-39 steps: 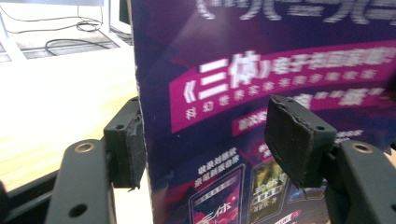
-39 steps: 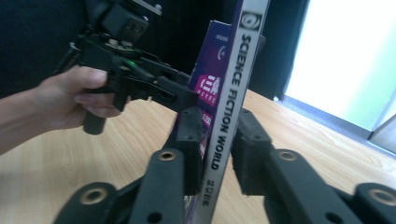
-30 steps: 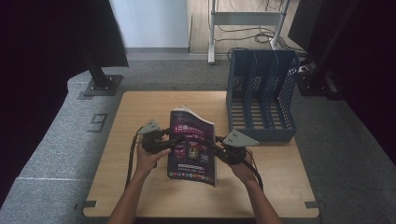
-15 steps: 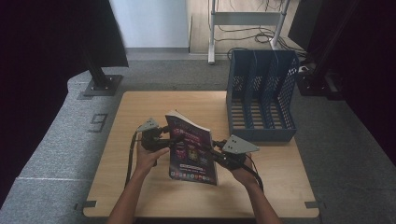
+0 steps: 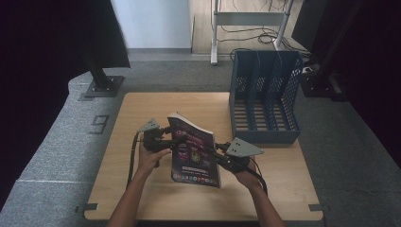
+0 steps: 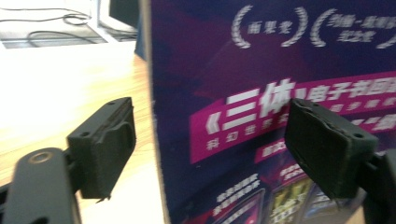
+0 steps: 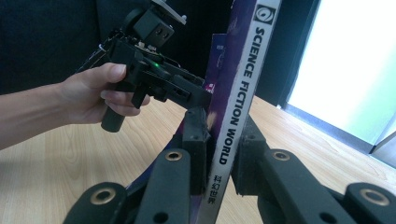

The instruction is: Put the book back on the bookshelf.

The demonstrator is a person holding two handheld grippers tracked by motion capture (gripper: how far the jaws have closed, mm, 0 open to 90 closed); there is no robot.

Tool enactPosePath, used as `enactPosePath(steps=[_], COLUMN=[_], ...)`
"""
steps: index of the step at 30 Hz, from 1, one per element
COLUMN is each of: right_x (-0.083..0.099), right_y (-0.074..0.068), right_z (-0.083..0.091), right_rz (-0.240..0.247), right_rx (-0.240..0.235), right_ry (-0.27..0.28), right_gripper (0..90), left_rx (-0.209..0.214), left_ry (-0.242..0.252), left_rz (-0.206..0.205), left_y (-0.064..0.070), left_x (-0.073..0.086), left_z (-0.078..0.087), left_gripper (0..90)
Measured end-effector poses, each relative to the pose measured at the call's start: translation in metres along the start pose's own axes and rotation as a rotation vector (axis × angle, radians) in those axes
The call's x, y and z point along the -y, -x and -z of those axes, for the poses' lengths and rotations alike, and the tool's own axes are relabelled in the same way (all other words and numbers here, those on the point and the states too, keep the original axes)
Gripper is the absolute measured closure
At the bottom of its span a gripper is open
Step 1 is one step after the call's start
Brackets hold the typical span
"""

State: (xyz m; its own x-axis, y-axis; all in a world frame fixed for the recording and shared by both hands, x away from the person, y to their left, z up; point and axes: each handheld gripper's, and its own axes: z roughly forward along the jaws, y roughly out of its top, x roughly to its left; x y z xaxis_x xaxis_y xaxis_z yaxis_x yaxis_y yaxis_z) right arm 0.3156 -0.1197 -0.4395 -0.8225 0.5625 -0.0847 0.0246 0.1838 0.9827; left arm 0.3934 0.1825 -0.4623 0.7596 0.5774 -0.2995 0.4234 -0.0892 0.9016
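Note:
A purple magazine (image 5: 194,153) with "SCIENCE FICTION WORLD" on its spine (image 7: 238,93) stands tilted on its lower edge on the wooden table (image 5: 142,109). My right gripper (image 5: 216,158) is shut on the spine, its jaws pressed to both sides (image 7: 224,154). At the magazine's opposite edge is my left gripper (image 5: 171,142). Its two jaws stand wide apart and straddle that edge (image 6: 215,144), one behind the cover (image 6: 261,93) and one in front. The right gripper view shows the left gripper (image 7: 196,95) in a hand (image 7: 93,93) beyond the magazine.
A blue slotted file rack (image 5: 265,104) stands upright at the table's back right, its slots open toward me. Bare tabletop lies to the left and in front of the magazine. Grey carpet and dark stands surround the table.
The magazine has swung from lying tilted to standing more upright on its edge, and both grippers have shifted a little with it. The right gripper has kept its hold.

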Motion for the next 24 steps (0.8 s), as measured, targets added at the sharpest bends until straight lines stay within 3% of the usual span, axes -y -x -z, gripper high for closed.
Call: enactPosePath(steps=[5,10,15,24], right_x=[0.000,0.000,0.001,-0.006], right_y=[0.000,0.000,0.000,0.000], right_z=[0.000,0.003,0.006,0.004], right_rz=[0.004,0.008,0.018,0.045], right_rx=[-0.006,-0.018,0.002,0.004], right_ry=[0.002,0.009,0.018,0.067], right_gripper=[77.7,77.1,77.2,81.2], left_rx=[-0.004,-0.028,-0.044,-0.058], left_ry=[-0.013,-0.005,0.030,0.077], left_rz=[-0.017,-0.045,-0.059,-0.069], left_y=[0.003,0.006,0.007,0.011], left_x=[-0.003,-0.003,-0.002,-0.015], left_z=[0.001,0.005,0.009,0.018], left_gripper=[21.9,30.7,41.0,43.2])
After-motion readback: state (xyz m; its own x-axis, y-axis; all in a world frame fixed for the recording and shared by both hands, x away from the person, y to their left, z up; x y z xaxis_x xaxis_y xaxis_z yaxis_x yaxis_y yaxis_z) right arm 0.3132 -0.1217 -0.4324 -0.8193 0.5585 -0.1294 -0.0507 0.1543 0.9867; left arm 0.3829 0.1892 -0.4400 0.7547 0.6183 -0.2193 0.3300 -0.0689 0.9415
